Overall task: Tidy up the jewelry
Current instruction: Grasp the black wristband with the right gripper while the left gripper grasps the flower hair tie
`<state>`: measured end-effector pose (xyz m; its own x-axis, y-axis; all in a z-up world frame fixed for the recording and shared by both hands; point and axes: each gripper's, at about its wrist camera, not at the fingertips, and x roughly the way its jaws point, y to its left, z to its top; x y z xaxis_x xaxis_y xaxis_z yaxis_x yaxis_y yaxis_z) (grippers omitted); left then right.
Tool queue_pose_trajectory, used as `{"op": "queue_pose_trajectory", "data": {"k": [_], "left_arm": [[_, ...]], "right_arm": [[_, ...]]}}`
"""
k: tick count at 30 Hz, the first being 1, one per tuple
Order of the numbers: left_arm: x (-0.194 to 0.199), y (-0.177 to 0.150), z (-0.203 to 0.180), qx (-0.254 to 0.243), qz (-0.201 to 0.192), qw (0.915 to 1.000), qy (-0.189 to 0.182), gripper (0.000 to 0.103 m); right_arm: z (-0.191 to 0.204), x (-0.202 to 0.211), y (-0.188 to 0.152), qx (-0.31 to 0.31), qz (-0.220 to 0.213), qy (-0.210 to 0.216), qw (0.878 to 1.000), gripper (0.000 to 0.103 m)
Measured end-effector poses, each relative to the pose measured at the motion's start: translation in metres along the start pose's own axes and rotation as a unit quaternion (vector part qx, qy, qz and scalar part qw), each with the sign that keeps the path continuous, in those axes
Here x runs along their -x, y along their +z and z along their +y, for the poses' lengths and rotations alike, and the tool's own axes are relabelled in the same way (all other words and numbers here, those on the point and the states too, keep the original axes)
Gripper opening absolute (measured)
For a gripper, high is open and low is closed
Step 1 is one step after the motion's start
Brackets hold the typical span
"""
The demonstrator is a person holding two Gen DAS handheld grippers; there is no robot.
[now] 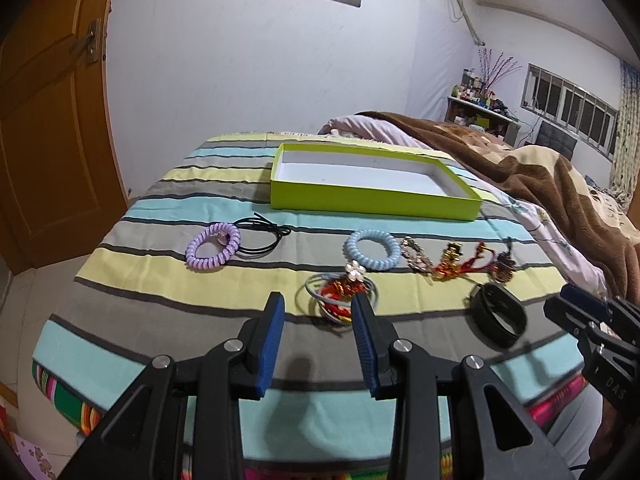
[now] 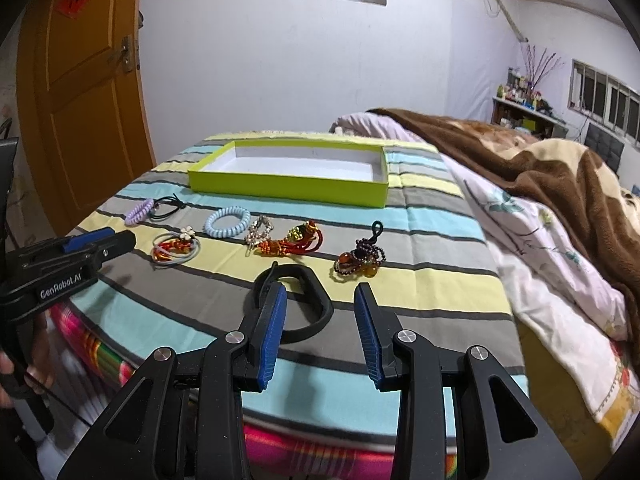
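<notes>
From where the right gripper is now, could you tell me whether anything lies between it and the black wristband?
Nothing visible does. The right gripper is open, and the black wristband lies on the striped cloth directly ahead, partly behind its left finger; the beaded bracelet lies farther back, to the right.

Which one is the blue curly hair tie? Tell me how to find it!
Find the green box on the striped cloth. Just in front of it lies a row of jewelry, and the blue hair tie is in the middle of that row, left of the sparkly clip. It is a pale blue spiral ring; the only other spiral one, far left, is purple.
</notes>
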<state>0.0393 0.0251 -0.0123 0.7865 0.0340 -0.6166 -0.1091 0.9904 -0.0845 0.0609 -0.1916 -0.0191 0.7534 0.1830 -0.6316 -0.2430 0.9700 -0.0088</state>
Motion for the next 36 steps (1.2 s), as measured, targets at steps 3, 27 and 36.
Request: {"op": "queue_pose_trajectory", "data": {"k": [3, 27, 36], "left_arm": [[-0.012, 0.005, 0.004, 0.003, 0.013, 0.9999, 0.000, 0.036], [-0.056, 0.013, -0.004, -0.065, 0.083, 0.9942, -0.017, 0.004], [-0.046, 0.019, 0.005, -0.048, 0.057, 0.9967, -0.034, 0.002]], "right_arm": [[-0.003, -0.014, 0.002, -0.005, 0.017, 0.009, 1.000, 0.036], [-0.003, -0.056, 0.009, 0.021, 0.074, 0.034, 0.996, 0.016], [-0.005, -0.052, 0.011, 0.011, 0.066, 0.038, 0.997, 0.012]]}}
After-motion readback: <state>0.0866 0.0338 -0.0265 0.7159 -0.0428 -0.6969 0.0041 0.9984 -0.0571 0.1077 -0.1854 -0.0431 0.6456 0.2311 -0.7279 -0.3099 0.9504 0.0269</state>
